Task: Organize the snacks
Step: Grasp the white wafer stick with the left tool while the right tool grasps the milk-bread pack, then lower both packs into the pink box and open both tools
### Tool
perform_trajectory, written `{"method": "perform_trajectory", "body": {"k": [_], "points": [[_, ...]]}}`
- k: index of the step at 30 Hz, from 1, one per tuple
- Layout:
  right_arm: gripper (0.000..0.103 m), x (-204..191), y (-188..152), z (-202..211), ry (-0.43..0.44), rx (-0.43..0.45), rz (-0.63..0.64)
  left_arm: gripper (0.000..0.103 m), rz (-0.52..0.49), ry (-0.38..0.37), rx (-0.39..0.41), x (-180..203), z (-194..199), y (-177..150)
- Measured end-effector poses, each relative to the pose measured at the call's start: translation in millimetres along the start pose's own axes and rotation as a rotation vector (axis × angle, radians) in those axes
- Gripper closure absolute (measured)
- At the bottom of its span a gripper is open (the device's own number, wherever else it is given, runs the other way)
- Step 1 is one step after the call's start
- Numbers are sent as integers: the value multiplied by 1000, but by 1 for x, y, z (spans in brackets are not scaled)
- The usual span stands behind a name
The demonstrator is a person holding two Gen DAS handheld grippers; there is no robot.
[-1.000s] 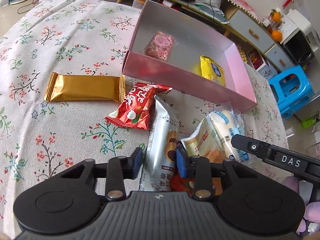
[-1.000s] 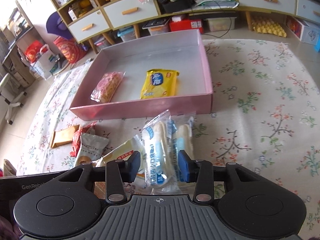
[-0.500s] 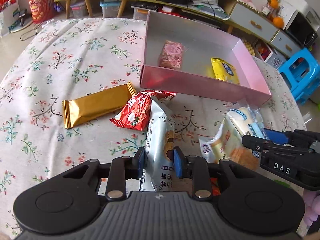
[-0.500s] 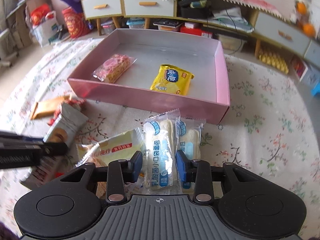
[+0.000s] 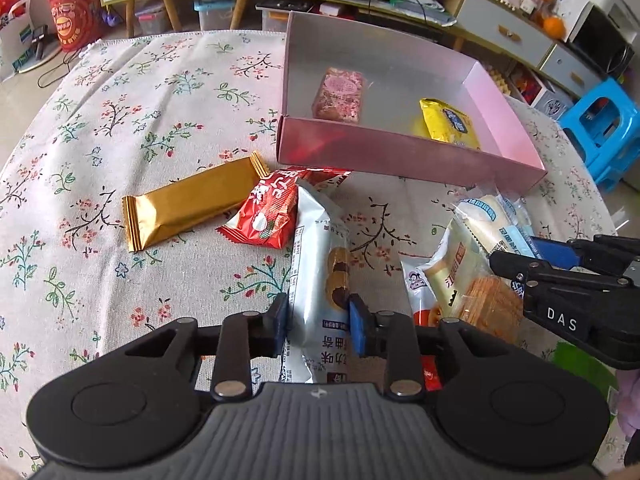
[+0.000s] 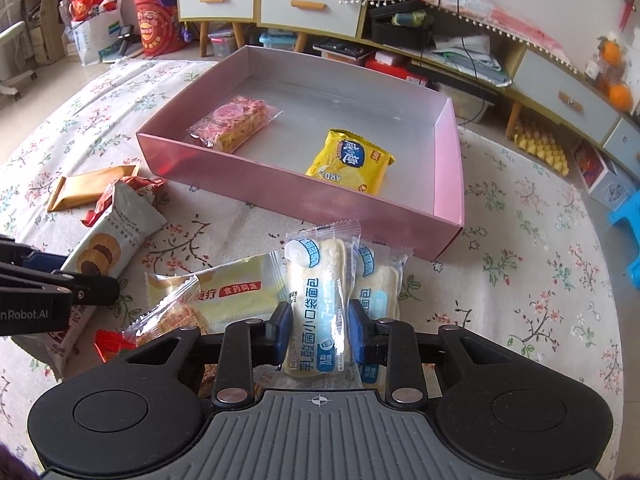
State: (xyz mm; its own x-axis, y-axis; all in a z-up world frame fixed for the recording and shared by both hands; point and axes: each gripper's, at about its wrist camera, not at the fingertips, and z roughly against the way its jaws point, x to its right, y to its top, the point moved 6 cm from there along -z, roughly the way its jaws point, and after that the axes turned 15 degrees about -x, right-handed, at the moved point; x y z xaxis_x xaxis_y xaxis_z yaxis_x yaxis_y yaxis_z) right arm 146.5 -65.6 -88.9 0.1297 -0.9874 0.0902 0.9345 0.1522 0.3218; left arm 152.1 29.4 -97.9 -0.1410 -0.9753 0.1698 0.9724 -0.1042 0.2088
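My left gripper (image 5: pixel 318 322) is shut on the near end of a silver biscuit packet (image 5: pixel 320 256) lying on the tablecloth. The jaws of my right gripper (image 6: pixel 320 328) are closing, and their pads press a clear bread packet (image 6: pixel 316 292), which lies beside a second bread packet (image 6: pixel 378 284). Beyond them stands the open pink box (image 6: pixel 280 178), holding a pink nougat bar (image 6: pixel 234 128) and a yellow packet (image 6: pixel 352 164). A gold bar (image 5: pixel 192 204) and a red packet (image 5: pixel 268 216) lie left of the box. A cream packet (image 6: pixel 232 294) and a cracker packet (image 6: pixel 176 316) lie between the grippers.
A floral tablecloth (image 5: pixel 120 120) covers the round table. A blue stool (image 5: pixel 600 124) stands off its right edge. Low cabinets with drawers (image 6: pixel 308 8), bags and clutter line the floor behind the table.
The right jaws have narrowed onto the bread packet and that gripper has rolled and shifted a little. The left gripper has rolled slightly, with its jaws a bit tighter on the silver packet.
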Motion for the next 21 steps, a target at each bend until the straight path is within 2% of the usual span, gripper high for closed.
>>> {"method": "perform_trajectory", "body": {"k": [14, 21], "points": [[75, 20, 2, 16, 181, -47, -188, 77, 38, -101, 6, -8, 18, 1], [76, 41, 4, 31, 331, -33, -324, 77, 40, -160, 53, -9, 38, 4]]}}
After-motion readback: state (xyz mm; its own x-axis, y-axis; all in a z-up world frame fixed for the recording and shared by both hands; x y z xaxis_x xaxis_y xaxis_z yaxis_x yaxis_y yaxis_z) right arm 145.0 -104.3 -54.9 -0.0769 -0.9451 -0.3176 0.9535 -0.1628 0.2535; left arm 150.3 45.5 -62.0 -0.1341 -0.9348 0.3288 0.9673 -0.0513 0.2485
